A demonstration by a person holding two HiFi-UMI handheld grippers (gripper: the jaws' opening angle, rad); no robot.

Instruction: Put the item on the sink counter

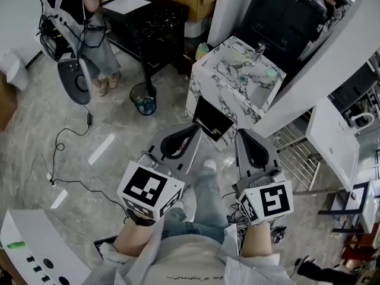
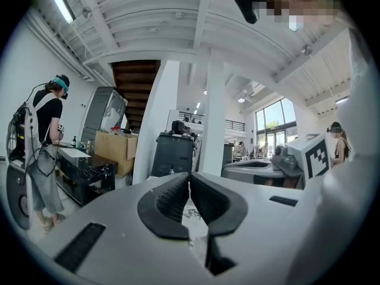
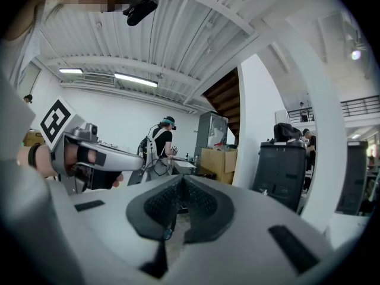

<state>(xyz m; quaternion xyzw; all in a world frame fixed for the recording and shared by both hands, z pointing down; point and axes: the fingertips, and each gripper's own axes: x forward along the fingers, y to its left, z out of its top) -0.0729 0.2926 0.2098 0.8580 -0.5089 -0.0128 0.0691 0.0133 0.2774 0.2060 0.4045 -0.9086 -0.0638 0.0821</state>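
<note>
Sink counter [image 1: 221, 70]: a boxy block of white stone with grey veins and a basin sunk in its top. It stands on the mottled grey floor [image 1: 113, 120] just ahead of both grippers. A metal tap [image 1: 259, 50] rises at its back edge, and a small green thing [image 1: 272, 73] lies on its right side. Which item the task means I cannot tell.

The left gripper [image 1: 198, 127] and right gripper [image 1: 242, 133] are held out side by side on bare forearms, pointing toward the counter and apart from it. Both have smooth grey shells and ribbed black pads [image 2: 168, 199]. Each carries a cube [image 1: 149, 190] with black-and-white squares. Each pair of jaws is pressed together at the tips, with nothing between.
</note>
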